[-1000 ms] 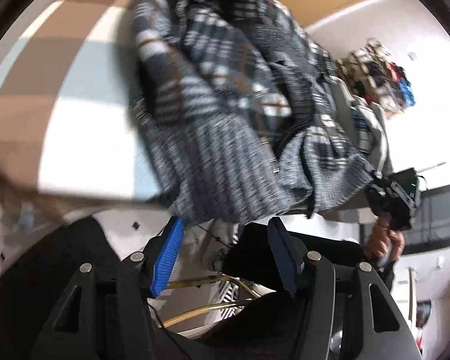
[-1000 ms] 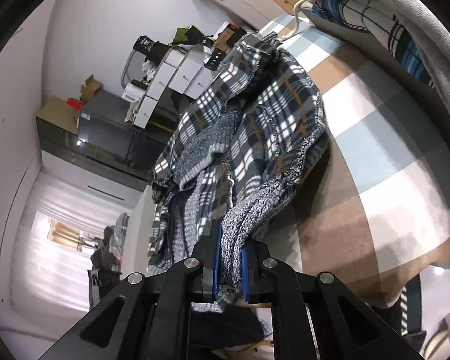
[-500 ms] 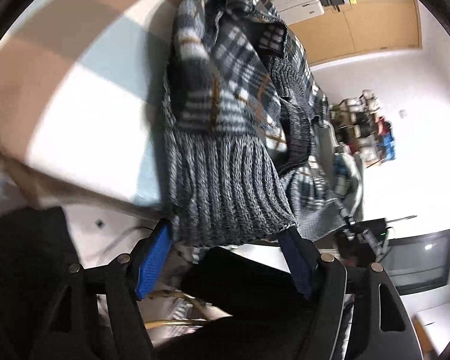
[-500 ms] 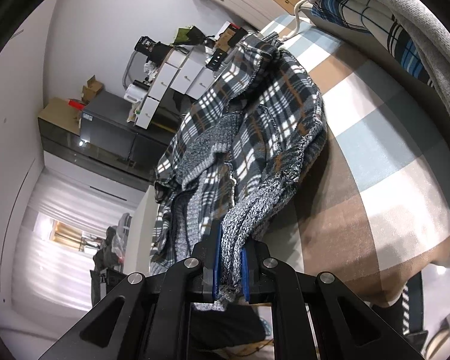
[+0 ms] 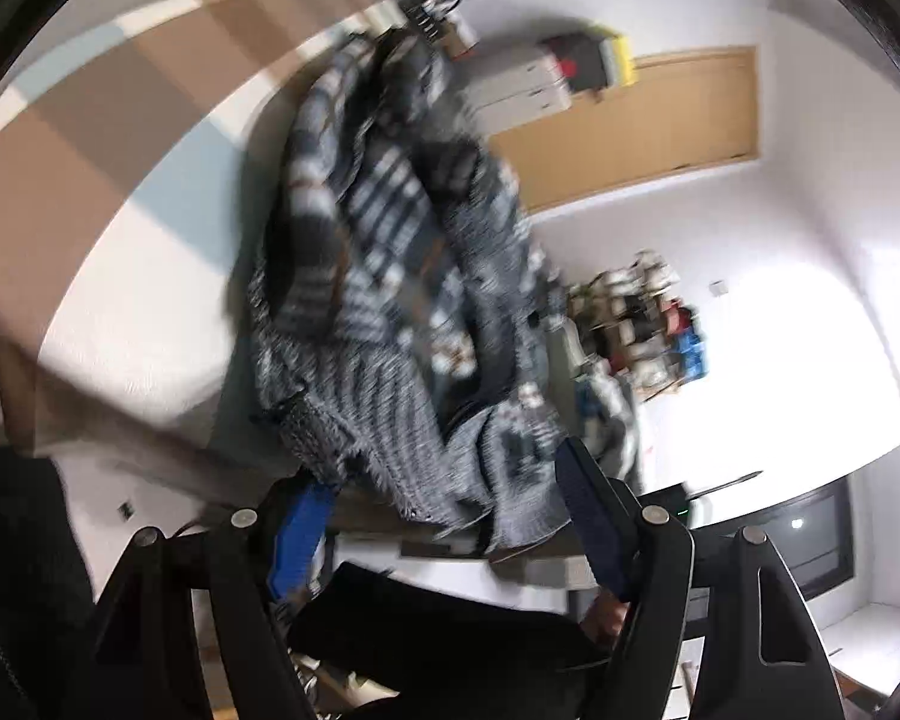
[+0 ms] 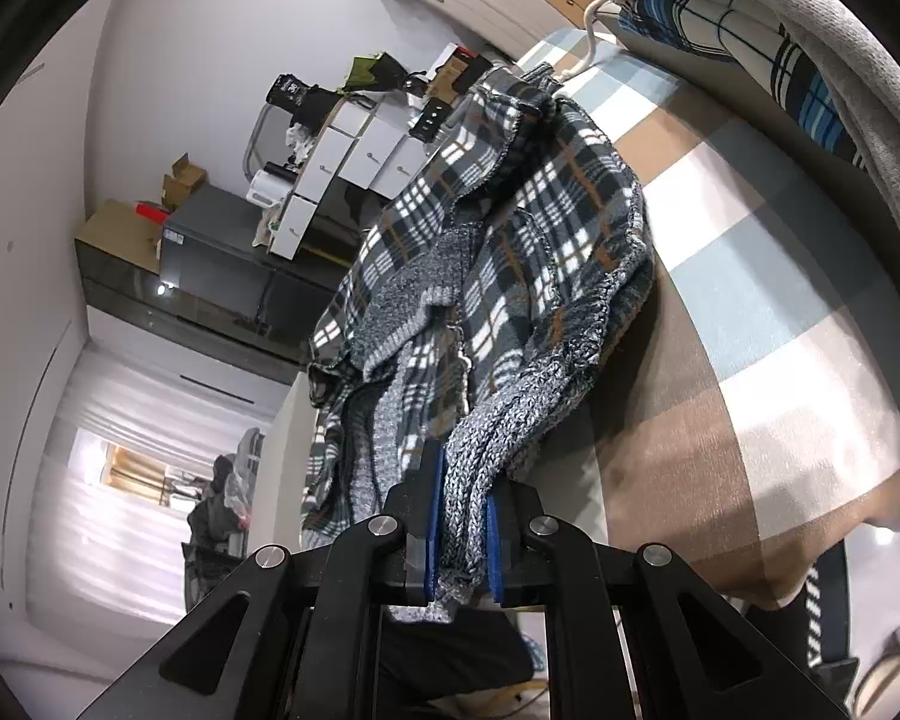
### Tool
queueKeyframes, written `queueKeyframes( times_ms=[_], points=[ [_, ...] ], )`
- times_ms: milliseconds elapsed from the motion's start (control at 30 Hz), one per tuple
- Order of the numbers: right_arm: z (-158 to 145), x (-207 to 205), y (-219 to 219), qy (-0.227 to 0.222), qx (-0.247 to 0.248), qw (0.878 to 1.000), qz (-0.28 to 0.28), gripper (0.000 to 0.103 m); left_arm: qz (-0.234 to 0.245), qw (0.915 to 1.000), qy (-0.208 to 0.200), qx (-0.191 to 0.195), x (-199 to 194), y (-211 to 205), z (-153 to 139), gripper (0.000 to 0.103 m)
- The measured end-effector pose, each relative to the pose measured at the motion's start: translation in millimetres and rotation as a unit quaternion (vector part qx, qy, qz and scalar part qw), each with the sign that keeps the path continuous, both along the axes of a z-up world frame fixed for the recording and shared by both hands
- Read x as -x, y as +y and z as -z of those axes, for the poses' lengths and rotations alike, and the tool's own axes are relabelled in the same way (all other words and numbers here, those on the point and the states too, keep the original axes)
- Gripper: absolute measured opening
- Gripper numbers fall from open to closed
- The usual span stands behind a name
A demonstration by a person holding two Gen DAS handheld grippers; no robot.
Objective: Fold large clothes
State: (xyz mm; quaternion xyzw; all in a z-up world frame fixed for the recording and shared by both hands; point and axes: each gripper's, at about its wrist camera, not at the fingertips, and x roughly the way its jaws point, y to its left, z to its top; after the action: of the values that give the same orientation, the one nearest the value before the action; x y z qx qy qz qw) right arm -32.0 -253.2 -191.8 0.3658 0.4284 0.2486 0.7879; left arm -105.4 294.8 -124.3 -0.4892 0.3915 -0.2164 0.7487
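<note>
Judging by the plaid sweater lying bunched on the checked bed, folding has barely begun: right gripper jaws clamp its ribbed hem, left gripper jaws gape wide around the hem's other end, not yet gripping.

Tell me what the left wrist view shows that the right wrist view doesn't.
Only the left wrist view: the left gripper, open, its fingers either side of the sweater's ribbed hem, a wooden door and a dark screen.
Only the right wrist view: the right gripper shut on a knit edge, curtains, white drawers and a grey garment.
Both: the plaid sweater on the checked bedcover.
</note>
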Motion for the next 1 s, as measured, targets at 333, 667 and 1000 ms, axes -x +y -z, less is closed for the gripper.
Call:
queueKeyframes(
  times_ms=[333,667,1000],
  points=[
    [8.0,-3.7,-2.8,0.027,0.003,1.000,0.009,0.012,-0.005,0.9955,0.033,-0.088,-15.2,-16.6,7.4,0.069],
    [7.1,-2.9,-3.4,0.023,0.002,1.000,0.006,0.012,-0.055,0.9898,0.006,-0.131,-15.3,-20.4,12.0,0.020],
    [5.2,-1.5,-3.8,0.016,-0.005,1.000,-0.001,0.013,-0.047,0.9979,0.032,0.030,-20.2,-10.1,33.3,0.061]
  ],
)
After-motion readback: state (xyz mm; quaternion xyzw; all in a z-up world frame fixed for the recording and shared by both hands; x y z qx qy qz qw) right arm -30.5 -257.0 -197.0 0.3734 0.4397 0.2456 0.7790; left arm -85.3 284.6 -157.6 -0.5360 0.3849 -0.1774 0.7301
